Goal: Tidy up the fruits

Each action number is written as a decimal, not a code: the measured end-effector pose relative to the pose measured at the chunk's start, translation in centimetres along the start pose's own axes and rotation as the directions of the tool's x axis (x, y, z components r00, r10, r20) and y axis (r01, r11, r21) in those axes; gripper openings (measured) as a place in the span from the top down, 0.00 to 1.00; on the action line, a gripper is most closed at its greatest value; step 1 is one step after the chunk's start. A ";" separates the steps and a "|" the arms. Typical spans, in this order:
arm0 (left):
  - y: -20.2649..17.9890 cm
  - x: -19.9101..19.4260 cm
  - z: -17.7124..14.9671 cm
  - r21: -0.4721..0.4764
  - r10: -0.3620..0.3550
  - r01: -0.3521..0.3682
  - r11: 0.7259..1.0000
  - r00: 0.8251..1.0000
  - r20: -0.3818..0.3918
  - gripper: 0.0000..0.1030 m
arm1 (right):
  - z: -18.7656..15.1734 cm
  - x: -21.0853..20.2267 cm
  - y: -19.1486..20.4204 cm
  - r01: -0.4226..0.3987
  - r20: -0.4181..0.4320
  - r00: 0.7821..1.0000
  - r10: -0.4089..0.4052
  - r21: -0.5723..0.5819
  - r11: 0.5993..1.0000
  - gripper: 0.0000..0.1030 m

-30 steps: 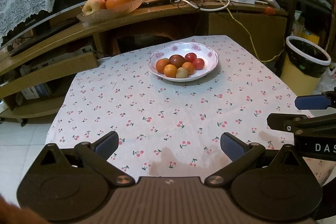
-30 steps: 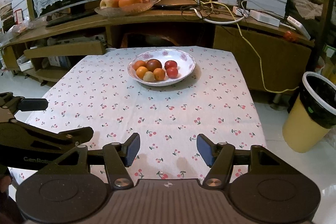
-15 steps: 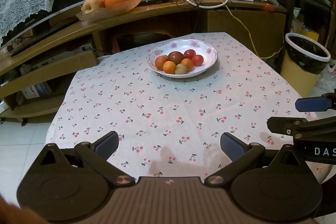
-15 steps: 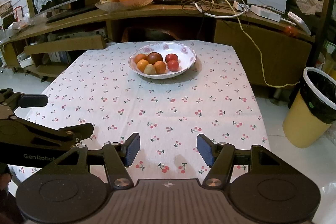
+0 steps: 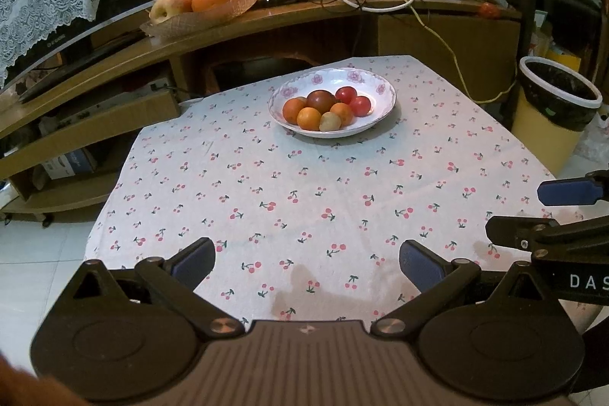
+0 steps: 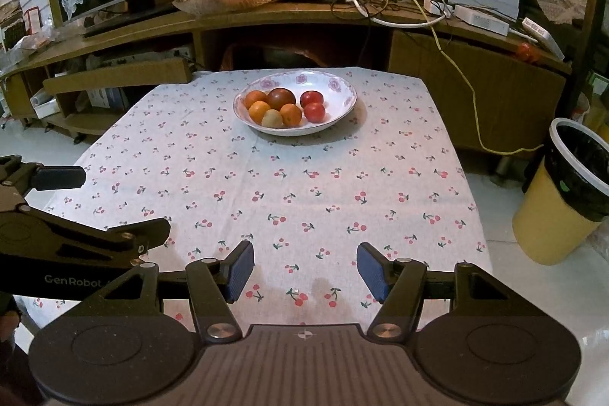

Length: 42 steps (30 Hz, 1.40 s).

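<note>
Nearest, the left gripper [image 5: 306, 263] and right gripper [image 6: 304, 271] hover with blue-padded jaws spread wide, holding nothing. Beyond them lies the cherry-print white tablecloth [image 6: 304, 185] — and toward its far end, the white flower-rimmed bowl [image 6: 342, 101] holding small orange, red and brown fruits [image 6: 283, 107].

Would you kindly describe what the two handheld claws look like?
Both are matte black. Each has a ribbed body, two round discs, angled linkage arms with silver pivot screws, and blue textured pads. The left claw shows "GenRobot" in grey on its side; the right claw shows white "DAS" lettering.
</note>
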<state>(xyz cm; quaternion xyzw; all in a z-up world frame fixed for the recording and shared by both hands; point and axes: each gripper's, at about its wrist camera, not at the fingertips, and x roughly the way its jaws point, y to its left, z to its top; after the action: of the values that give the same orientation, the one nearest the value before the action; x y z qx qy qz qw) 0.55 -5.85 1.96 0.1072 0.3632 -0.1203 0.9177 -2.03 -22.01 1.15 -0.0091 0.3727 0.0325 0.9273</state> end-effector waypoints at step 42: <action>-0.4 0.5 -0.6 0.028 0.034 -0.033 0.999 0.999 -0.014 0.00 | -0.4 0.7 0.1 0.004 -0.025 1.000 -0.004 -0.002 1.000 0.40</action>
<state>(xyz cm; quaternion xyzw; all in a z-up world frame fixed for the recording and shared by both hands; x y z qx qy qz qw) 0.40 -6.09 1.20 0.1270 0.3662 -0.1093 0.9153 -1.80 -21.91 0.39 -0.0111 0.3843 0.0310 0.9226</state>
